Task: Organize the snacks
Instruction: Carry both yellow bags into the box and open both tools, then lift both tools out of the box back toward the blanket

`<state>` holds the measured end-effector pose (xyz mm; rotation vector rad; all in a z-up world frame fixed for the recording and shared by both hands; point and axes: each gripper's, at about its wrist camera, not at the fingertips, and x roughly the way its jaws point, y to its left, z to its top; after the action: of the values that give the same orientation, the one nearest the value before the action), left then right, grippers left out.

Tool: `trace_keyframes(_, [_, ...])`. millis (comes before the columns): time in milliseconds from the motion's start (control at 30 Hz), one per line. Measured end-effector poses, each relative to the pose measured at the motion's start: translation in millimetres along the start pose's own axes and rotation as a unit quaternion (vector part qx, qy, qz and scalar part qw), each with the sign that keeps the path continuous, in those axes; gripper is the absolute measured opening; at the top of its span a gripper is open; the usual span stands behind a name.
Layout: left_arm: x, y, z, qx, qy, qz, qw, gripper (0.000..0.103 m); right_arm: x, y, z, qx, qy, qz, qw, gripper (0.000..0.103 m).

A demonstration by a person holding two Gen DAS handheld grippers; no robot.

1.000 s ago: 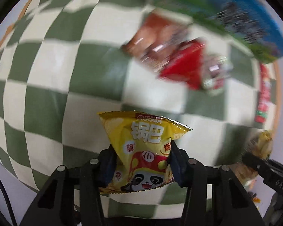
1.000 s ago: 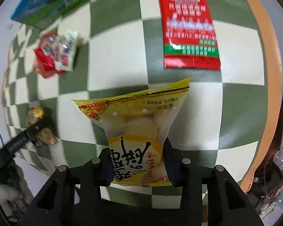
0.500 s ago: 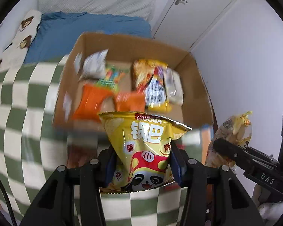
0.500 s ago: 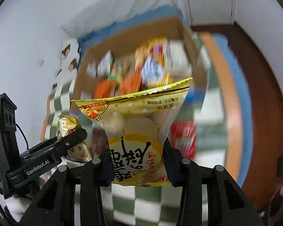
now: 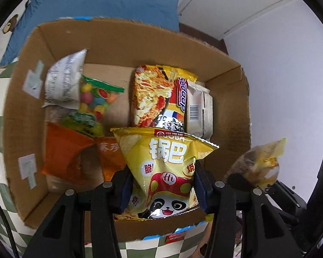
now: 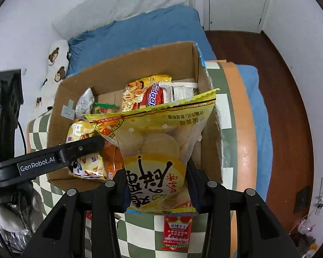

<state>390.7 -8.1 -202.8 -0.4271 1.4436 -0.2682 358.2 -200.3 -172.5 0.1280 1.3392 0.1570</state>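
My left gripper (image 5: 161, 191) is shut on a yellow panda snack bag (image 5: 165, 167) and holds it over the near part of an open cardboard box (image 5: 127, 40). The box holds several snack packs, among them an orange pack (image 5: 64, 157) and a noodle pack (image 5: 155, 94). My right gripper (image 6: 157, 191) is shut on a yellow egg-cracker bag (image 6: 155, 146) just above the box's (image 6: 129, 64) near right edge. The left gripper (image 6: 86, 150) with its panda bag shows in the right wrist view, over the box's left side. The right gripper's bag (image 5: 258, 161) shows at the right of the left wrist view.
The box stands on a green-and-white checkered cloth (image 6: 140, 236). A red sachet (image 6: 176, 232) lies on the cloth in front of the box. A blue bed (image 6: 140, 28) and a white door (image 6: 234, 2) lie behind. Wooden floor (image 6: 286, 107) is at the right.
Both grippers have lifted from over the checkered cloth and swung to the box with their bags still held. The box has drawn closer and now fills both views.
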Motion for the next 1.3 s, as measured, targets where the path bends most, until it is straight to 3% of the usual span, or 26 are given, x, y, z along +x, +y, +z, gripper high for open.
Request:
trace_keyframes(133, [14.7, -4.0, 1.2, 0.002, 0.023, -0.002, 0.9997, 0.049, 21.7, -6.4, 2.5, 0.008, 0.026, 0.01, 1.0, 0.045])
trace_keyframes(200, [21.0, -4.7, 0.9, 0.006, 0.031, -0.002, 0.9995, 0.057, 34.8, -10.4, 3.2, 0.012, 0.053, 0.021, 0.998, 0.047])
trace_keyframes(267, [26.4, -6.6, 0.9, 0.019, 0.032, 0.018, 0.9991, 0.093, 42.5, -11.5, 1.4, 0.004, 0.068, 0.012, 0.998, 0.063])
trace_keyframes(300, [26.7, -6.7, 0.4, 0.022, 0.026, 0.024, 0.9991, 0.094, 44.2, -12.5, 0.7, 0.004, 0.072, 0.011, 0.997, 0.08])
trace_keyframes(333, [29.4, -7.5, 0.6, 0.026, 0.022, 0.027, 0.9991, 0.094, 44.7, -13.4, -0.3, 0.005, 0.075, 0.012, 0.997, 0.089])
trace_keyframes(567, [21.3, -7.4, -7.4, 0.025, 0.01, 0.04, 0.9988, 0.094, 41.4, -12.0, -5.3, -0.001, 0.071, 0.002, 0.997, 0.09])
trace_keyframes(800, [-22.5, -1.2, -32.0, 0.037, -0.062, 0.09, 0.9933, 0.094, 23.0, -9.9, -15.5, -0.003, 0.032, -0.02, 0.999, 0.09])
trace_keyframes(1000, [-62.8, 1.4, -60.4, 0.048, -0.136, 0.135, 0.9803, 0.094, -5.2, -1.8, -34.1, -0.014, -0.018, -0.035, 0.999, 0.09])
trace_keyframes(1133, [-86.9, -0.9, -85.0, 0.064, -0.188, 0.167, 0.9658, 0.094, -28.6, 7.5, -48.9, -0.026, -0.055, -0.043, 0.997, 0.09])
trace_keyframes(1300, [-111.7, -3.7, -115.4, 0.073, -0.226, 0.177, 0.9551, 0.094, -59.2, 18.9, -72.0, -0.033, -0.097, -0.048, 0.994, 0.09])
